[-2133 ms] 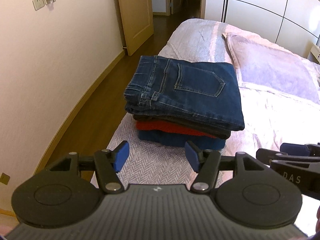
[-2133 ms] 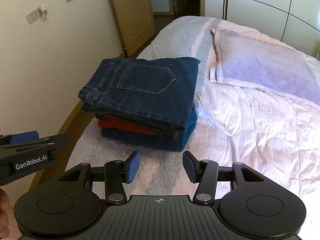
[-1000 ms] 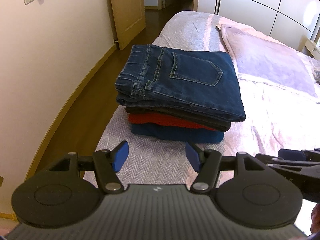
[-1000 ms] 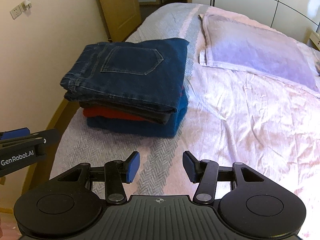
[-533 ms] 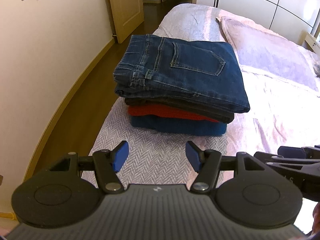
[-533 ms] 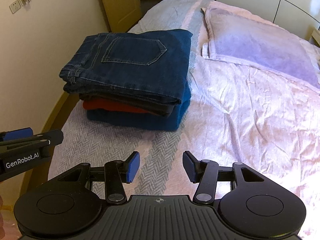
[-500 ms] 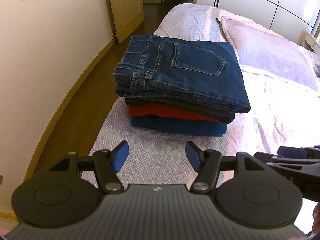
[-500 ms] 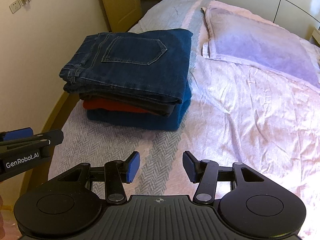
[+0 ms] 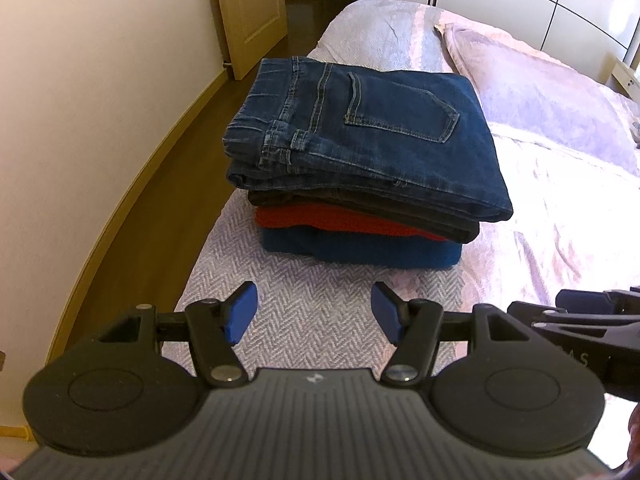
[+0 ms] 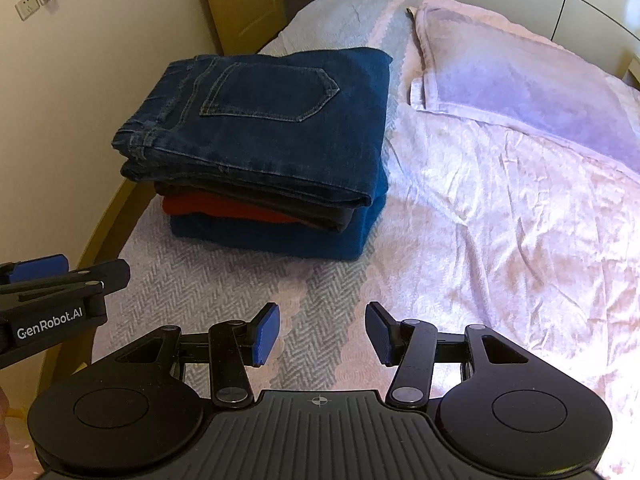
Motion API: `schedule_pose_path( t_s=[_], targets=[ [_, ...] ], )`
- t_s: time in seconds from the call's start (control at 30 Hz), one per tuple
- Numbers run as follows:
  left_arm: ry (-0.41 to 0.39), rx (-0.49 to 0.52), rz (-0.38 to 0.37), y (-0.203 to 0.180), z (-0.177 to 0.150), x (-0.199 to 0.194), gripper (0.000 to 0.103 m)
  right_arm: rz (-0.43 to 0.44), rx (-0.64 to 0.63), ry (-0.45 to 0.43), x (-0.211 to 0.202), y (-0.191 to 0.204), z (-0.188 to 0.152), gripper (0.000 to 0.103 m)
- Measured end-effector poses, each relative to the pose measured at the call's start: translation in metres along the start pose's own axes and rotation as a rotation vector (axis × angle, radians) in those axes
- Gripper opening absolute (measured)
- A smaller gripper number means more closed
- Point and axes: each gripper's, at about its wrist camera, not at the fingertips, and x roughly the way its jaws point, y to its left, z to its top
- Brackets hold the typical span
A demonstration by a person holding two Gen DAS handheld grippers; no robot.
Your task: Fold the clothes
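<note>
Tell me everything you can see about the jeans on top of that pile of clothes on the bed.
The jeans are dark blue denim with lighter contrast stitching, folded into a flat, thick rectangle. A back pocket faces up, and the waistband with its belt loops lies at the end nearest the wall. They sit level on top of the stack, resting on a dark grey garment and overhanging it a little. Below come a red garment and a blue one. Neither gripper touches them; both are short of the pile.

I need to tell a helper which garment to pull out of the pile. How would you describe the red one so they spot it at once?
On the bed, near the wall-side edge, sits a stack of folded clothes. The red garment lies third from the top, under the jeans and a dark layer, above the blue bottom piece: the only red there.
</note>
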Motion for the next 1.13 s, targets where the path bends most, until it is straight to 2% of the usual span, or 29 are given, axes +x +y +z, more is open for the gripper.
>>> schedule_pose_path(
  t_s=[0.77,1.13],
  targets=[
    [0.076,0.010,-0.010,0.013,0.009,0.046,0.059,-0.008,-0.004,0.066,0.038,0.005,0.012,0.051],
    [0.046,-0.006,0.029,0.019,0.012,0.045,0.059,0.000,-0.019,0.076,0.046,0.008,0.019,0.051]
  ],
)
